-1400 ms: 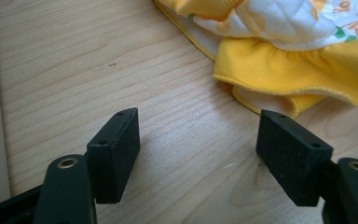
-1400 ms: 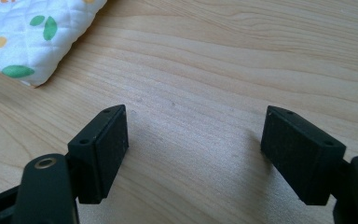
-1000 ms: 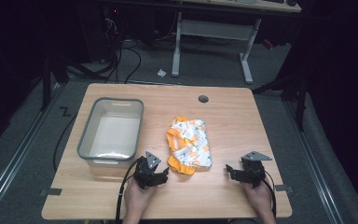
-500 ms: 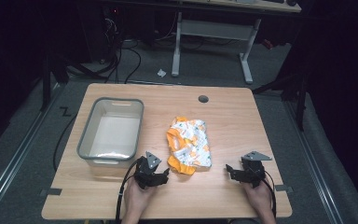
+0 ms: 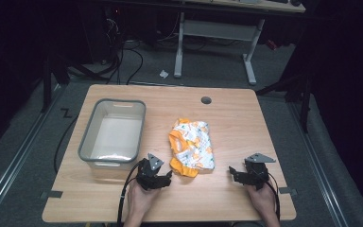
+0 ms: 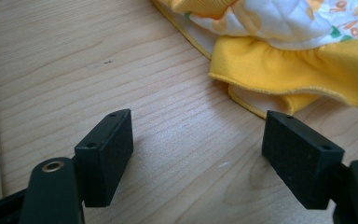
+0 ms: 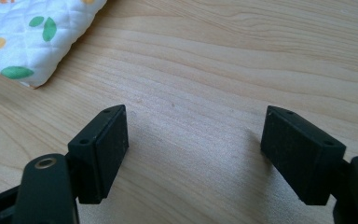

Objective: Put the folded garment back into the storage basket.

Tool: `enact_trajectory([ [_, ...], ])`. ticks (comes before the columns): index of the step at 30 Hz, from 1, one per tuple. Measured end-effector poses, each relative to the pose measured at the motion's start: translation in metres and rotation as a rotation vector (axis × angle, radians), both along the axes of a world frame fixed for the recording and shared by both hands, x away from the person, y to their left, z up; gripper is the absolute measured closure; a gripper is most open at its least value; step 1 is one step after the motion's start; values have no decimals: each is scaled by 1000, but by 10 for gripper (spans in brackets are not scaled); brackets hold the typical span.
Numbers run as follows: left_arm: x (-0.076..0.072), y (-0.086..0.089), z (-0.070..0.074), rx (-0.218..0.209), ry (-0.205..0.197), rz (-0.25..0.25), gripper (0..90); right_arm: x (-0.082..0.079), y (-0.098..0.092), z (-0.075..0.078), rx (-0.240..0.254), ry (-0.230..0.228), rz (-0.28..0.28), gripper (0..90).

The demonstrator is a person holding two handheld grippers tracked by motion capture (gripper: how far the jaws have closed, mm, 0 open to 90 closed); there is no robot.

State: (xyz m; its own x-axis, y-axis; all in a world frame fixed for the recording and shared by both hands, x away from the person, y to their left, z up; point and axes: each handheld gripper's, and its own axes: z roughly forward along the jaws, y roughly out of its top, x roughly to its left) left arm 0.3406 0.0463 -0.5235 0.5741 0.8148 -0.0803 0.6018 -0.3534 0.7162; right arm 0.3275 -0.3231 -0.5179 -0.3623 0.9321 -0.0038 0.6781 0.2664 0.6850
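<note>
My left claw (image 5: 163, 178) has just been opening and stands wide on the worktop (image 5: 227, 123) with nothing between its jaws, the yellow frill of the crumpled garment (image 5: 191, 146) just ahead; if I close on the frill alone I likely lift one thin layer and the rest drags or slips before reaching the bin (image 5: 113, 135). Right claw (image 5: 236, 174) is wide open too, empty, near the garment's white quilted corner. I can't tell what kind of garment it is, bunched up like that.
</note>
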Motion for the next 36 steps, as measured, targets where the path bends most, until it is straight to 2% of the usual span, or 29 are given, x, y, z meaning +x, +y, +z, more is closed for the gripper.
enact_trajectory([
  [3, 0, 1, 1, -1, 8, 12, 199, 0, 0, 0, 0, 0, 0, 235],
  [9, -2, 6, 6, -41, 7, 20, 184, 0, 0, 0, -1, -1, -1, 235],
  [14, -7, 7, 11, -84, 1, -5, 196, 0, 0, 0, 0, 1, -2, 235],
  [18, -8, 5, 14, -84, 6, -18, 216, 0, 0, 0, -1, 0, -1, 235],
  [24, -7, -2, 29, -131, -7, -56, 182, 0, 0, 0, -1, 0, -1, 235],
  [31, -1, -6, 42, -166, -10, -63, 164, 0, 0, 0, -1, -1, -1, 236],
  [34, 4, -8, 49, -208, -5, -60, 165, 0, 0, 0, -1, 0, -1, 235],
  [36, 5, -9, 51, -205, -5, -60, 165, 0, 0, 0, -1, 0, -1, 236],
])
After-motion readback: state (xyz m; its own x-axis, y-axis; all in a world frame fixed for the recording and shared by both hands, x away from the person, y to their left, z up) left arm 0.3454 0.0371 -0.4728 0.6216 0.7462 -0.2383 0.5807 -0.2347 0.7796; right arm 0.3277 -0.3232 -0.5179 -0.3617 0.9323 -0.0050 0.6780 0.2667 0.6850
